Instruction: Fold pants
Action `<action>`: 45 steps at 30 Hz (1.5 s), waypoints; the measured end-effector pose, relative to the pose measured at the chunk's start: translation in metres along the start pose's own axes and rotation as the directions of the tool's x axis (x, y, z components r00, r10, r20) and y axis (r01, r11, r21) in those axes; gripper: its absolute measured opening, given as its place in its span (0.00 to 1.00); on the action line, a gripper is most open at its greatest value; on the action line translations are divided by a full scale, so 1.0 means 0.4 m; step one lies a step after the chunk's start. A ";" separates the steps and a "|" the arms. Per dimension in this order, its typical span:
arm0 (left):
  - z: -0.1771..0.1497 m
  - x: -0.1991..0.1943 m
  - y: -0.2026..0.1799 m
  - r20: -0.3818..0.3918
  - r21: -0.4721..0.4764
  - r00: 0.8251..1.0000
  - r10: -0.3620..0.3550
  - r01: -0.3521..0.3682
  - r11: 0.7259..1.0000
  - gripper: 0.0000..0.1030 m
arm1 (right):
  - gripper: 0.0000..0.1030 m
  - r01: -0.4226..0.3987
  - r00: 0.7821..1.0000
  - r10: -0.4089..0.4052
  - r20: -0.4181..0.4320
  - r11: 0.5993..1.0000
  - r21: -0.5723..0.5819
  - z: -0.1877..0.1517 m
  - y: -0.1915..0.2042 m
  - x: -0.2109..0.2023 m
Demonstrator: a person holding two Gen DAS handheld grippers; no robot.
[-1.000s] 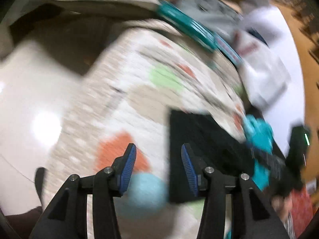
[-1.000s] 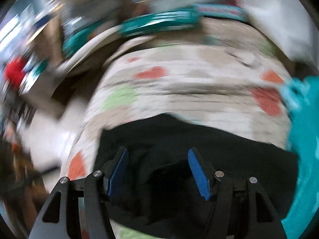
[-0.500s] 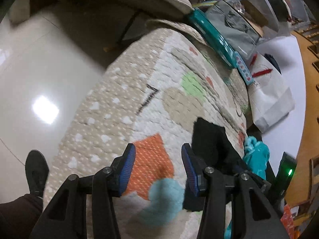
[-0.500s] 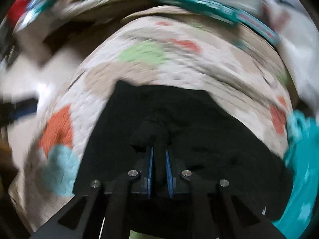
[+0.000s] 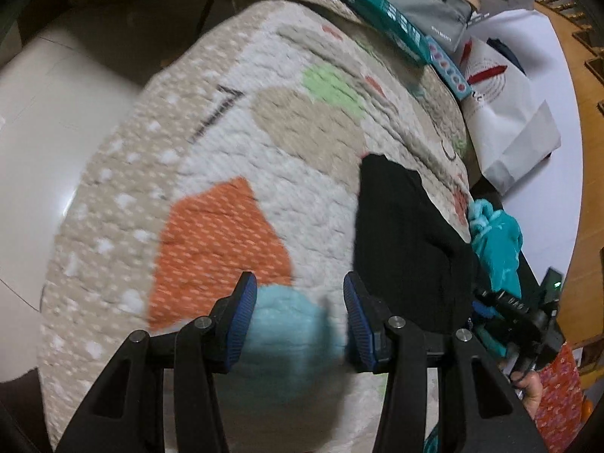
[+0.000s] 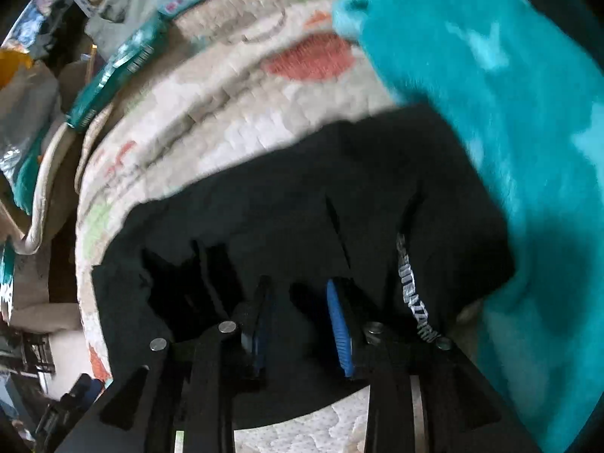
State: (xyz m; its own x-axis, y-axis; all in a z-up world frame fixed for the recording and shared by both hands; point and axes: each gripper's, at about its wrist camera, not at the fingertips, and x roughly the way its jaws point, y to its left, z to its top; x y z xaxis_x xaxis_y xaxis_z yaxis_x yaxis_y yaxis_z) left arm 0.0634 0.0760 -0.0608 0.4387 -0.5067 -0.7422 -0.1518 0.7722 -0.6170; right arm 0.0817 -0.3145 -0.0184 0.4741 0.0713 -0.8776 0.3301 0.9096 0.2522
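The black pants (image 6: 339,188) lie bunched on a patterned quilt (image 6: 245,113), with a strip of white lettering (image 6: 415,302) showing at their right. My right gripper (image 6: 298,287) hangs low over them; its jaws are opening, dark cloth lies under and between the blue pads, and neither pad presses on it. In the left wrist view the pants (image 5: 400,234) lie right of my left gripper (image 5: 298,283). It is open over the quilt's (image 5: 264,151) blue and orange patches with nothing between its fingers.
A fluffy teal garment (image 6: 509,113) lies against the pants' right side. A teal box (image 5: 377,11), a grey bag (image 5: 426,0) and a white paper bag (image 5: 506,113) crowd the quilt's far edge. Pale floor (image 5: 56,132) lies to the left. A hand (image 5: 532,392) shows at lower right.
Half a second ago the right gripper was shut on a pinch of black cloth; now its jaws are apart and it has rolled toward the teal garment. The left gripper has sunk closer to the quilt.
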 end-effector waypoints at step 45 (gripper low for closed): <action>-0.048 -0.110 0.117 0.020 -0.236 0.989 0.143 -0.134 0.962 0.22 | 0.51 -0.273 0.933 0.019 -0.359 0.687 -0.673 -0.157 0.906 0.242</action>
State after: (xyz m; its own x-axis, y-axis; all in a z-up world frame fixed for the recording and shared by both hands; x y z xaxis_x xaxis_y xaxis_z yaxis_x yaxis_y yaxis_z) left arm 0.0200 0.1273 -0.0619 0.4304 -0.3828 -0.8174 -0.4144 0.7207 -0.5558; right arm 0.1960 0.0477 -0.0377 0.1550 0.2305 -0.9606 -0.4518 0.8813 0.1386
